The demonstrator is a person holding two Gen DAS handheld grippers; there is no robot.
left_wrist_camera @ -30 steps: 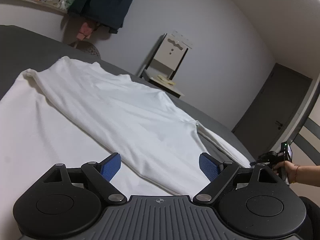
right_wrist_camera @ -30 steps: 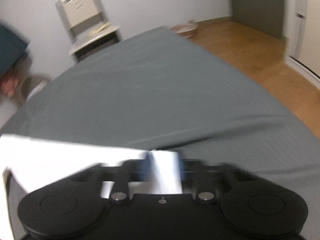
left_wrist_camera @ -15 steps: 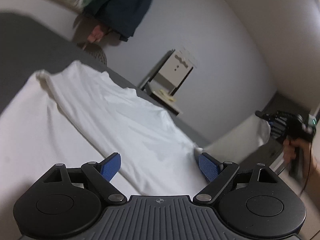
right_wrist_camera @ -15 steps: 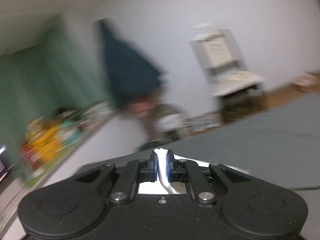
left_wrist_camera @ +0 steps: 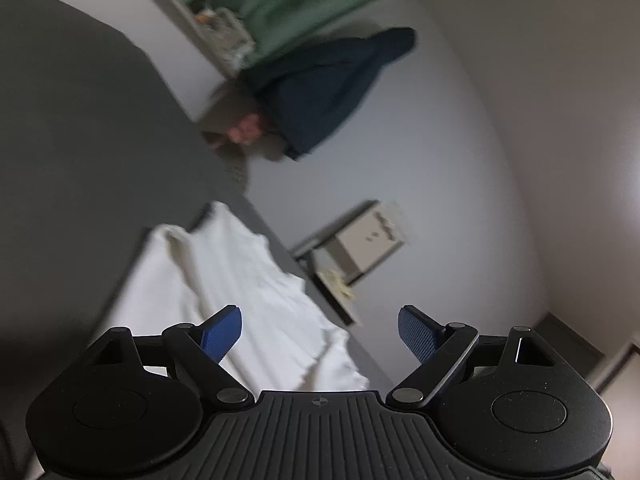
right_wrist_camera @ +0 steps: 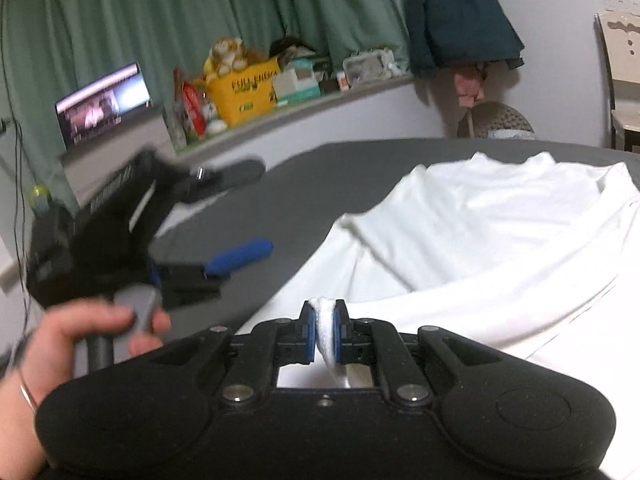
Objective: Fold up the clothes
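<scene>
A white garment [right_wrist_camera: 500, 240] lies partly folded on the grey bed [right_wrist_camera: 320, 176]. My right gripper [right_wrist_camera: 323, 330] is shut on a bunched edge of this white cloth, which shows between its blue pads. In the left wrist view the same white garment [left_wrist_camera: 248, 292] lies below and ahead of my left gripper [left_wrist_camera: 320, 332], which is open with nothing between its blue fingers [left_wrist_camera: 222, 332]. The right wrist view also shows the left gripper [right_wrist_camera: 224, 224] at the left, blurred, above the grey bed beside the cloth, held by a hand [right_wrist_camera: 80, 340].
A shelf [right_wrist_camera: 280, 108] with a yellow box, a plush toy and small items runs behind the bed under green curtains [right_wrist_camera: 200, 12]. A dark jacket [right_wrist_camera: 452, 16] hangs on the wall. A lit screen [right_wrist_camera: 104, 100] stands at the left, a chair [left_wrist_camera: 360, 248] by the wall.
My right gripper has swung a long way round with the white cloth in it, and now faces the shelf and the garment. The left gripper has rolled and shifted sideways, still open.
</scene>
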